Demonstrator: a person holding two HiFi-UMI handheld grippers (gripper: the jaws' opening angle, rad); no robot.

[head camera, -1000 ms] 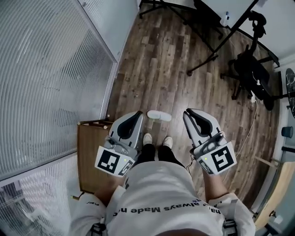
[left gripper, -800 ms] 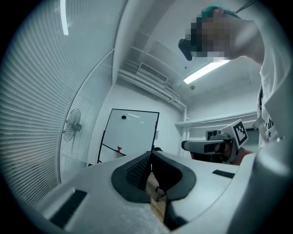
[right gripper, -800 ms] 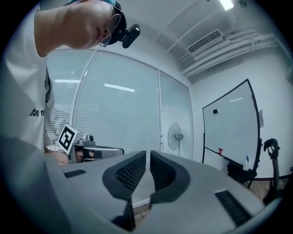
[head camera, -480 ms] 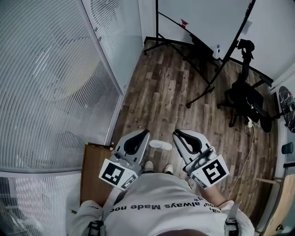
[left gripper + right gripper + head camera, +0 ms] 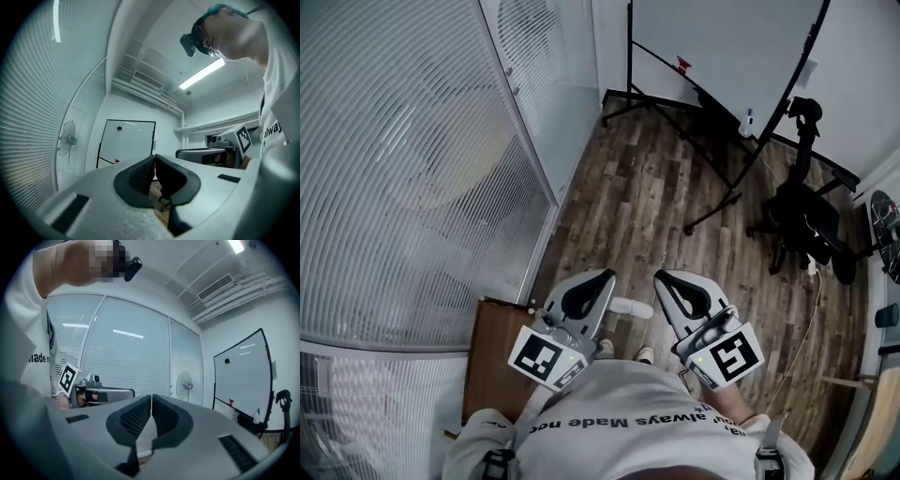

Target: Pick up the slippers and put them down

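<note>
One white slipper lies on the wooden floor just ahead of the person's feet, partly hidden between the two grippers. Both grippers are held level in front of the person's body, well above the floor. My left gripper is shut, its dark pads meeting with nothing between them. My right gripper is shut too, pads together and empty. In the left gripper view the right gripper shows beside me; in the right gripper view the left gripper shows. A second slipper is not in sight.
A glass wall with blinds runs along the left, a fan behind it. A brown wooden board lies at its foot. A whiteboard on a stand and a black office chair stand ahead on the right.
Both grippers have risen and drawn closer together, and the head view has tilted up toward the room. The white slipper stays on the floor.
</note>
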